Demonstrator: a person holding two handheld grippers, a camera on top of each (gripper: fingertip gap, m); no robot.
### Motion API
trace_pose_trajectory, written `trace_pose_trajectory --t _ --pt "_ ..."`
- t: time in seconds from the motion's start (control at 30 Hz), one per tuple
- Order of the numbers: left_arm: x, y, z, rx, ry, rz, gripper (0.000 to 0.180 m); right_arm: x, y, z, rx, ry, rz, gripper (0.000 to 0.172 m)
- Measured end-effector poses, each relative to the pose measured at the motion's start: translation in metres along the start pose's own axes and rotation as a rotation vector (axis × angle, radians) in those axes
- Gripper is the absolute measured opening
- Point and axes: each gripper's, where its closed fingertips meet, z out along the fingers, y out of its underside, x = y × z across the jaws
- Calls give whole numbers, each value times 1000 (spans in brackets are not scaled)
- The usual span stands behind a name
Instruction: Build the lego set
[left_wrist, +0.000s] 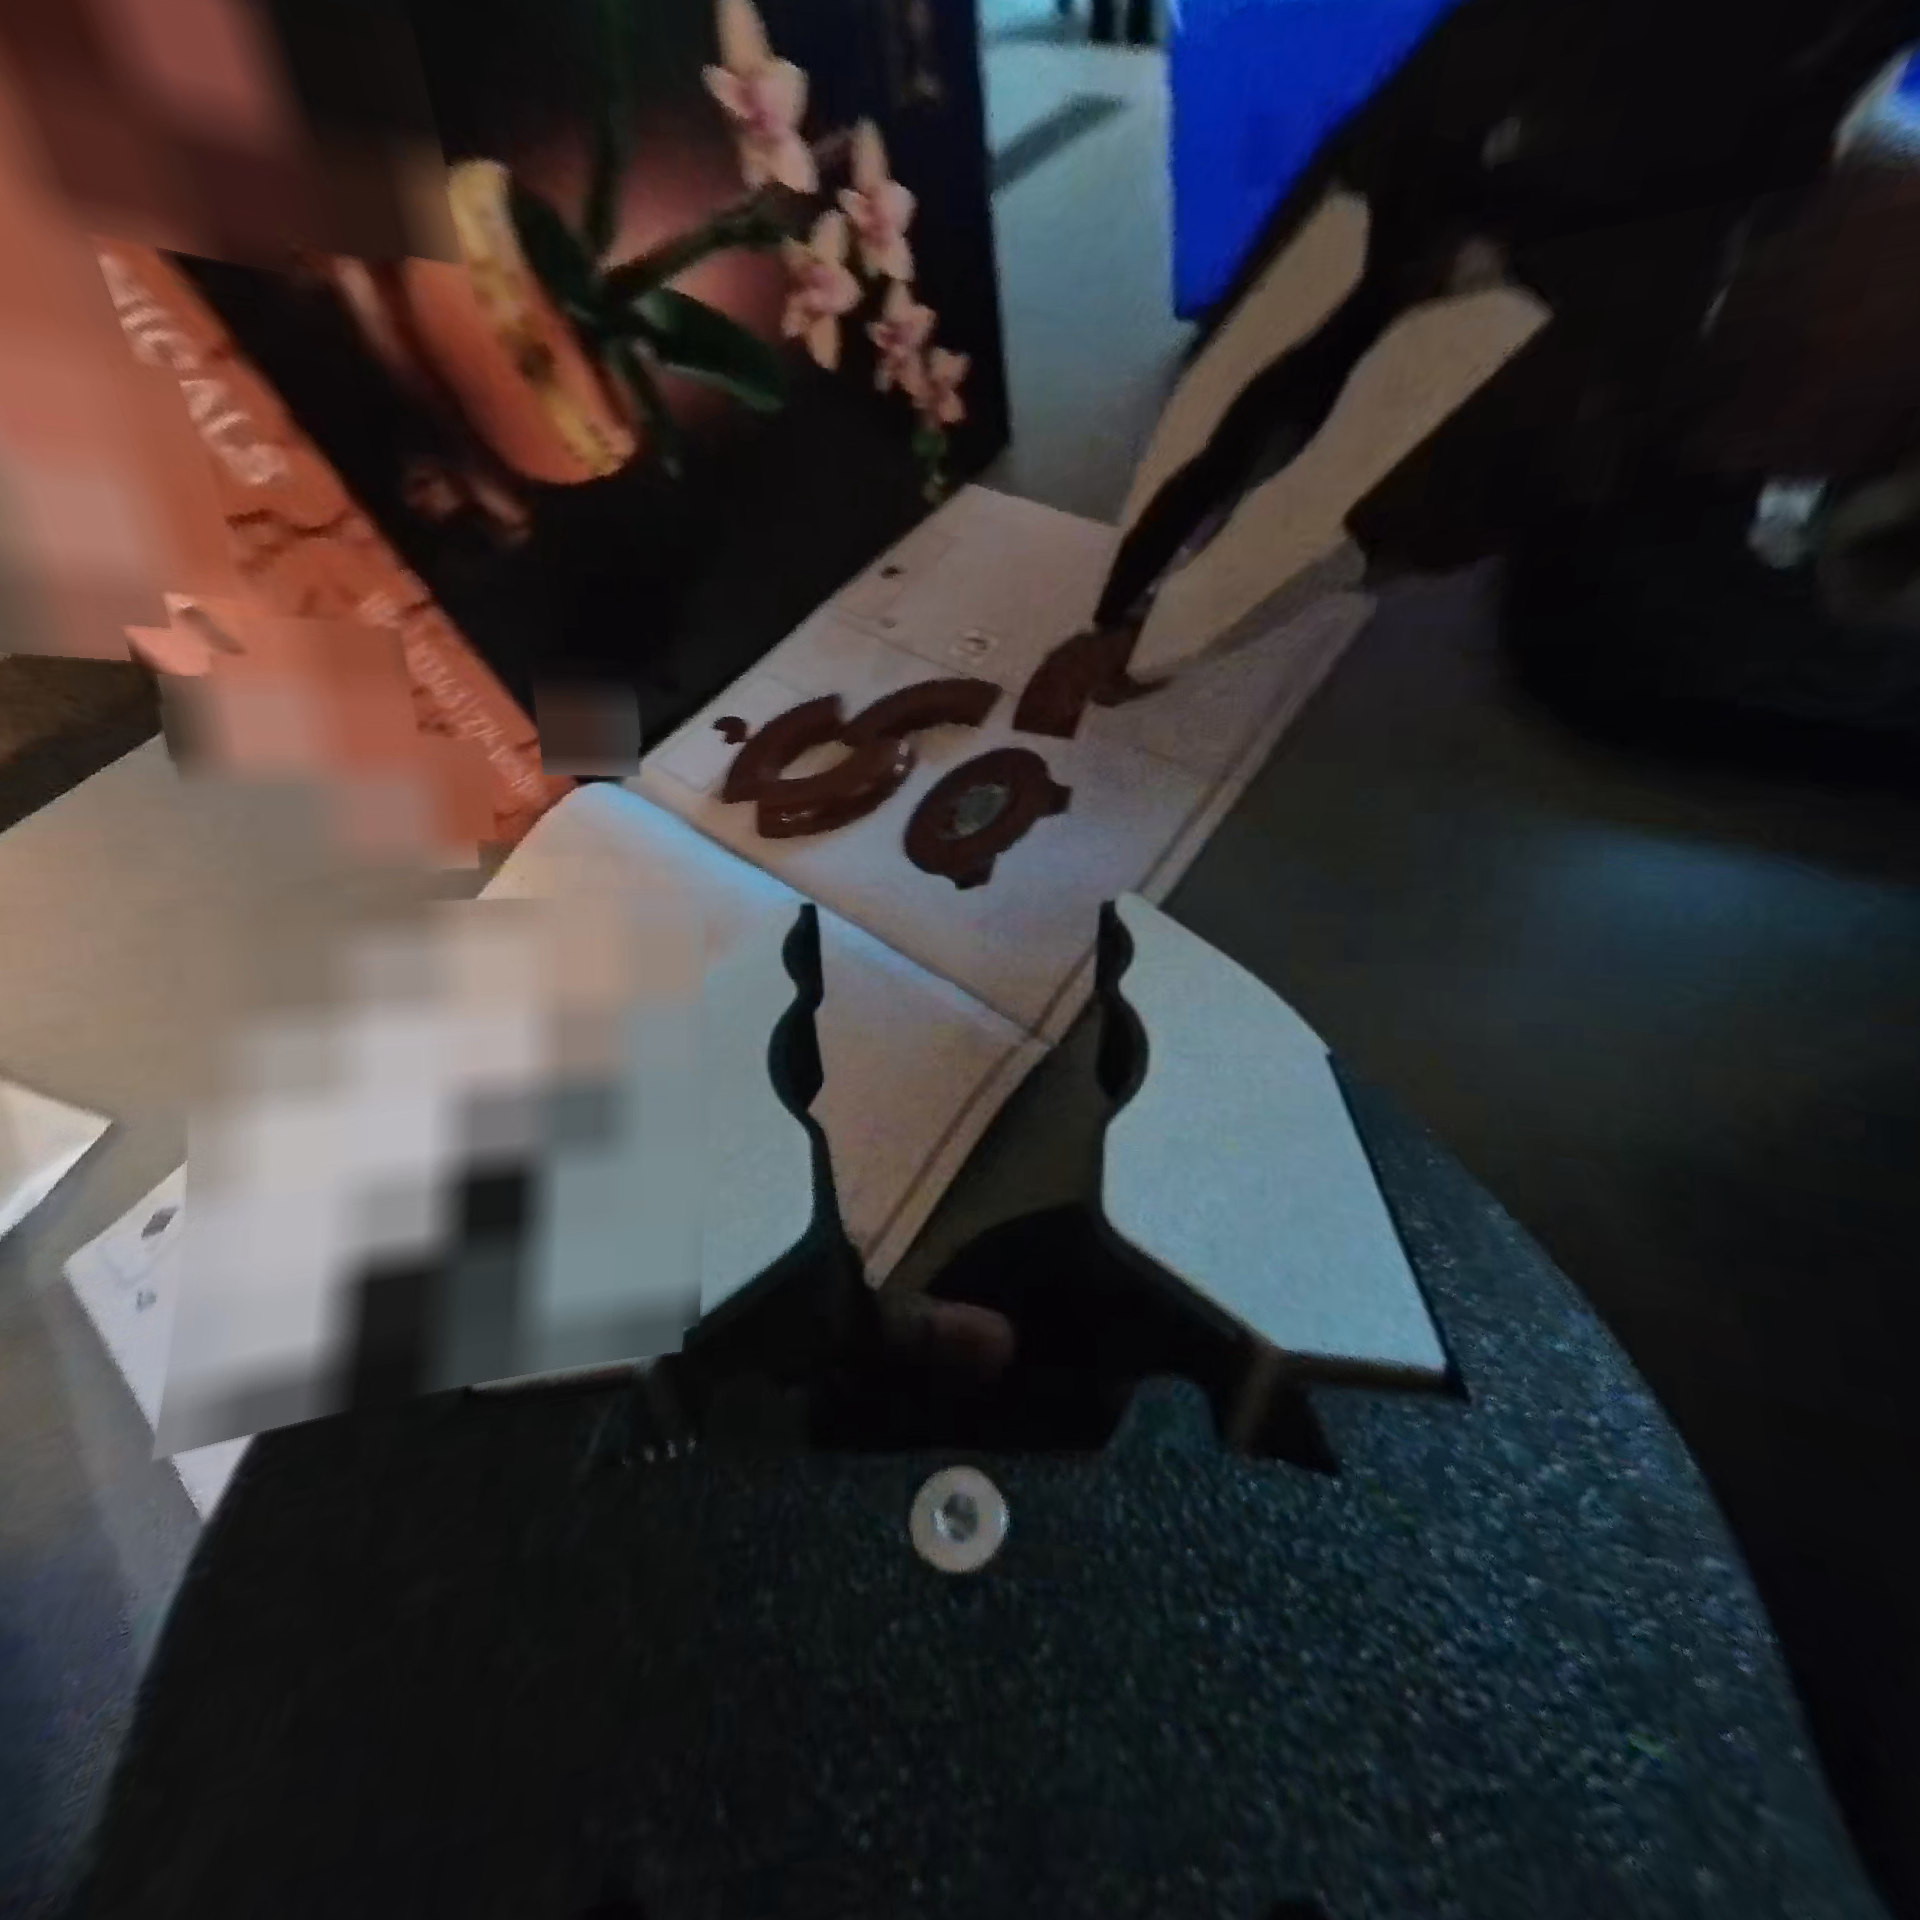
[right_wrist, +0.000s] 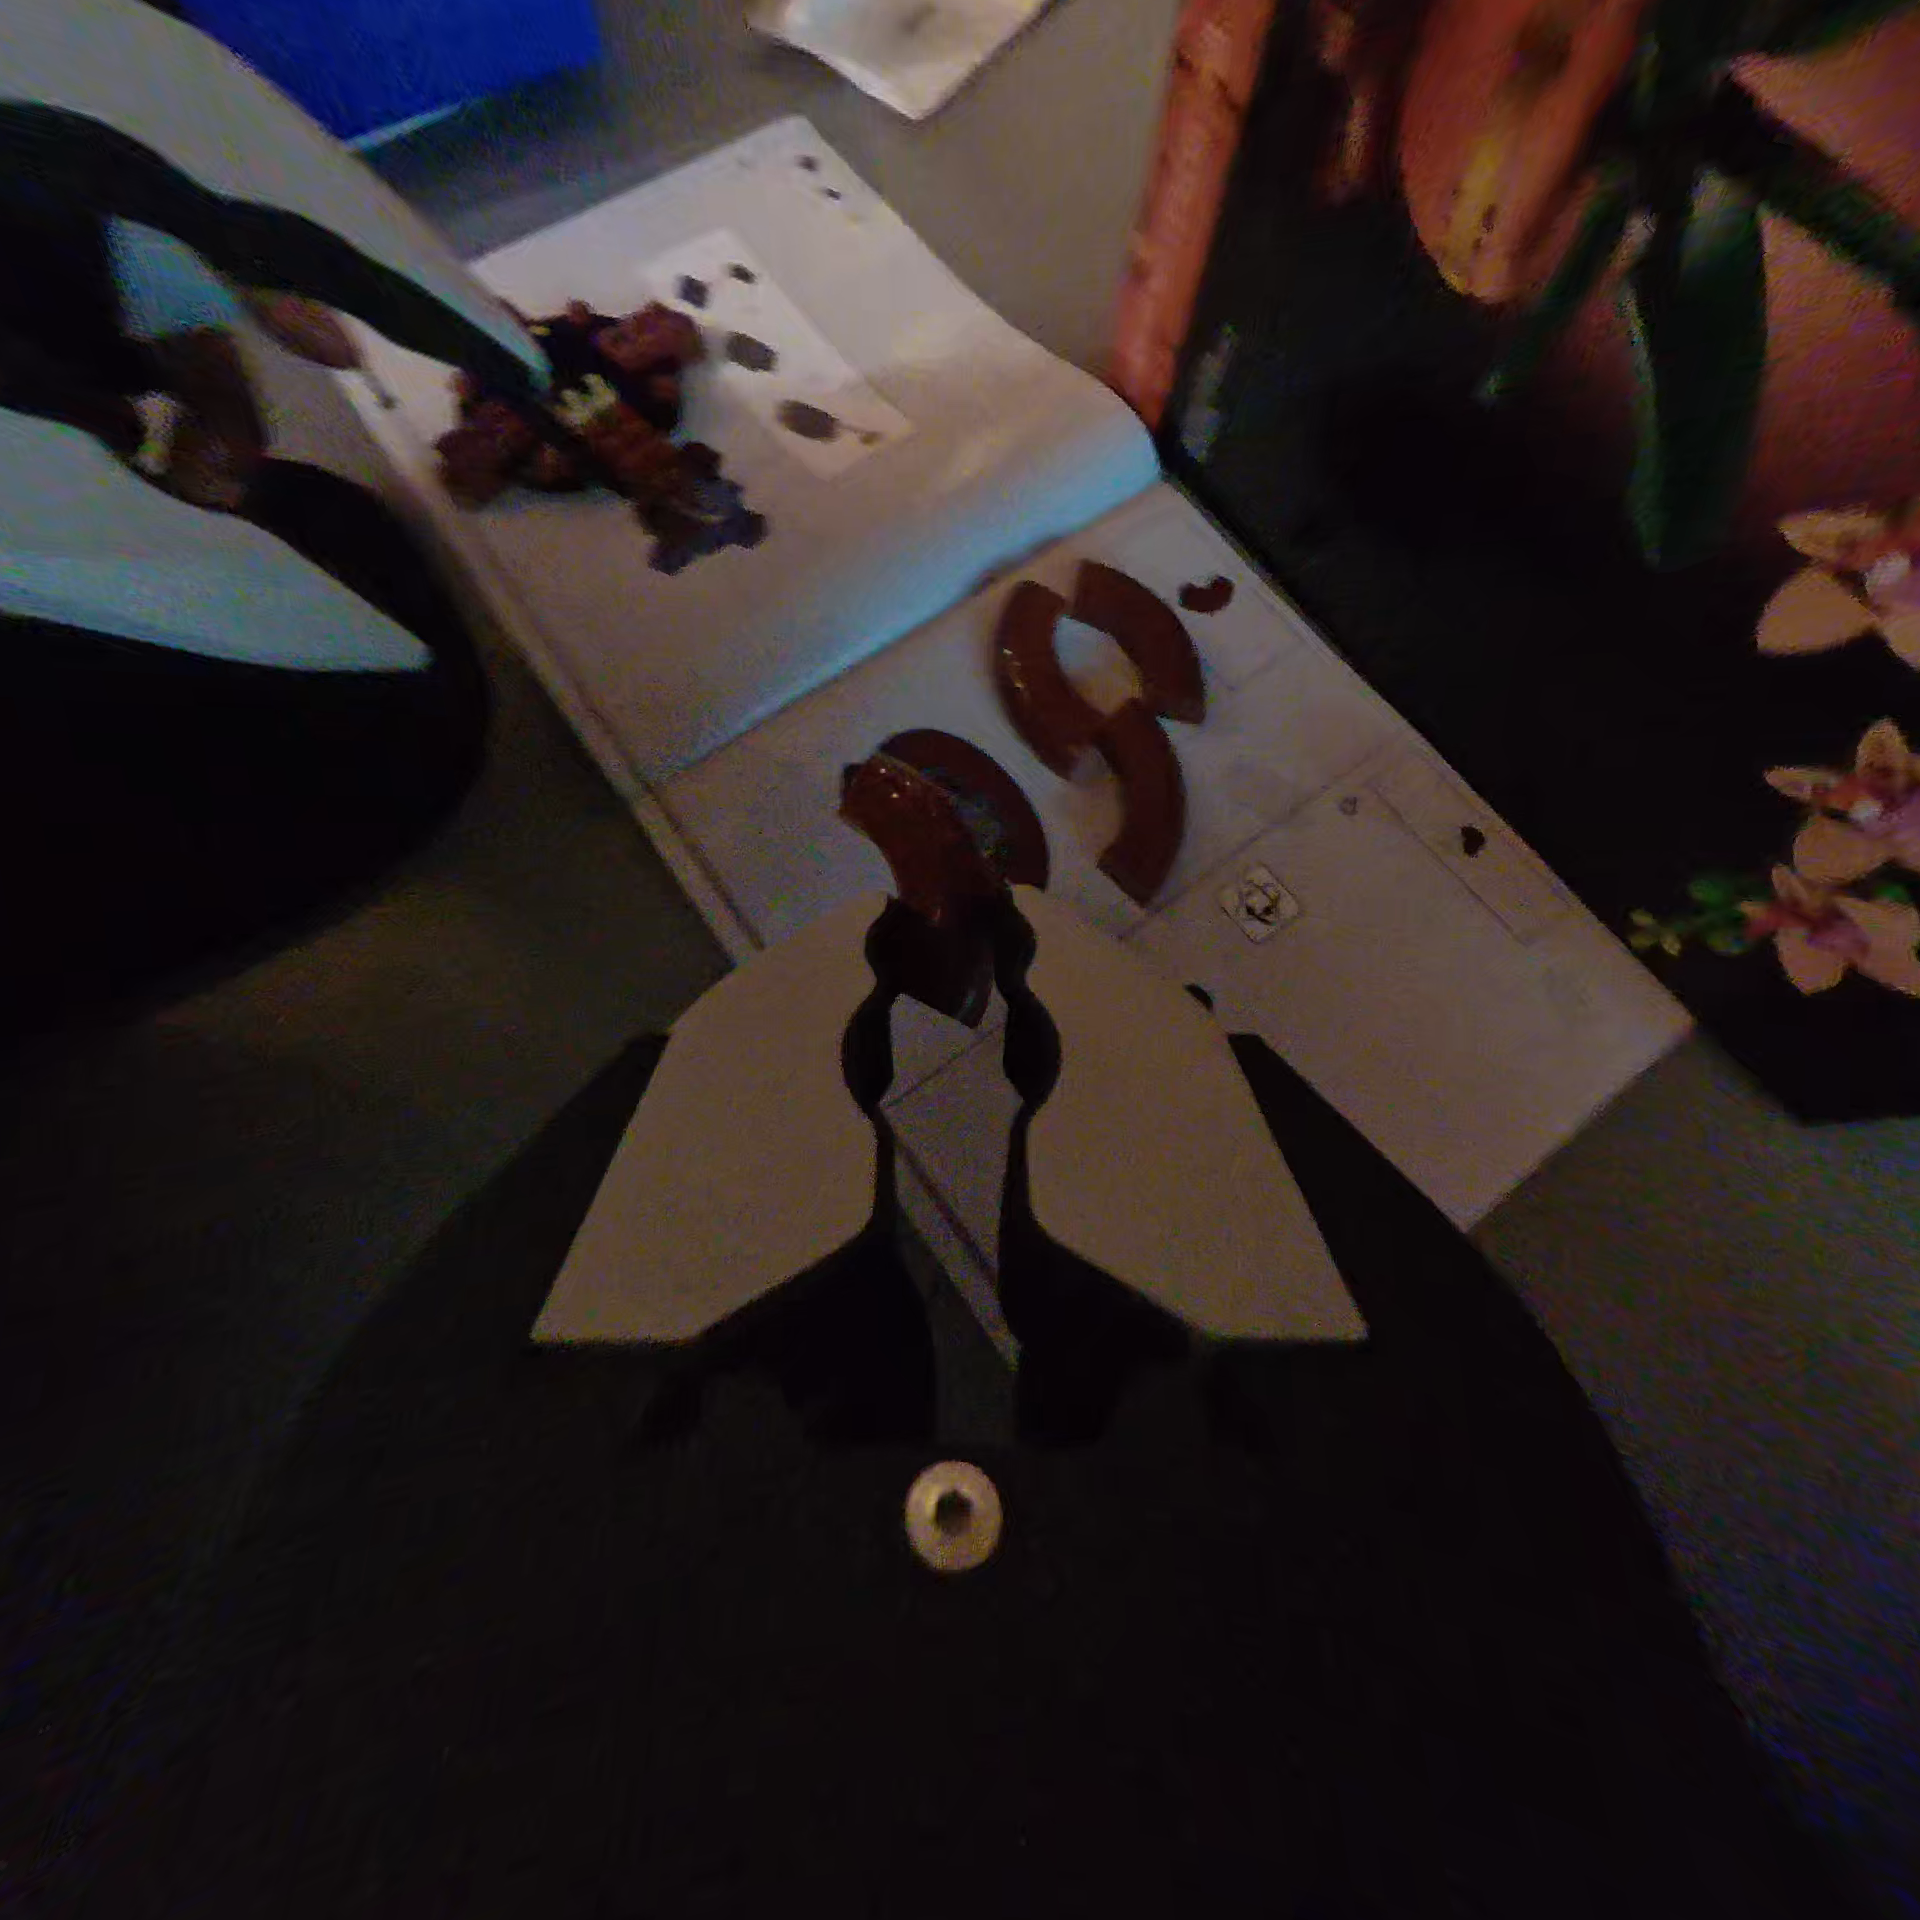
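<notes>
My right gripper is shut on a glossy brown curved piece and holds it just above a round brown disc with a grey centre on an open white booklet. The left wrist view shows the same grip, the held piece and the disc. Three more brown arcs lie beside it and also show in the left wrist view. My left gripper is open with nothing between its pads, above the booklet. Its fingertip is next to a pile of small brown pieces.
A dark box printed with pink orchids stands right behind the booklet and also shows in the right wrist view. A blue object is at the back. Another white sheet lies farther off. The surface around is grey. There is about 10 centimetres between the tips of the two grippers.
</notes>
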Motion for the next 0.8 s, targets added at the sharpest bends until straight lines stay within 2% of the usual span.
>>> trace_pose_trajectory --t 0.13,0.27,0.3,0.33,0.37,0.47,0.6,0.67,0.73,0.8 --pt "-16 2 -5 62 -76 -98 45 5 7 22 -18 33 37 15" --pt "-17 4 -4 51 -100 -85 43 6 9 38 -55 36 27 15" --pt "-15 6 -2 38 -91 -82 43 4 11 42 -72 13 31 19" --pt "-15 8 -1 24 -85 -80 43 0 13 44 -95 -15 46 34" --pt "-15 8 0 16 -83 -80 43 -4 14 44 -106 -50 65 42" --pt "-15 5 -2 33 -76 -93 43 -9 0 34 -44 -131 127 52" --pt "-20 -1 -12 70 -80 -125 43 18 -17 32 -25 -73 79 76" --pt "-28 -1 -21 81 -114 -118 43 25 -19 39 -69 -82 12 69" --pt "-34 0 -30 83 -148 -106 43 12 -10 42 -179 -182 -40 50" --pt "-39 4 -39 86 -173 -104 42 3 3 42 -267 -203 -103 44"
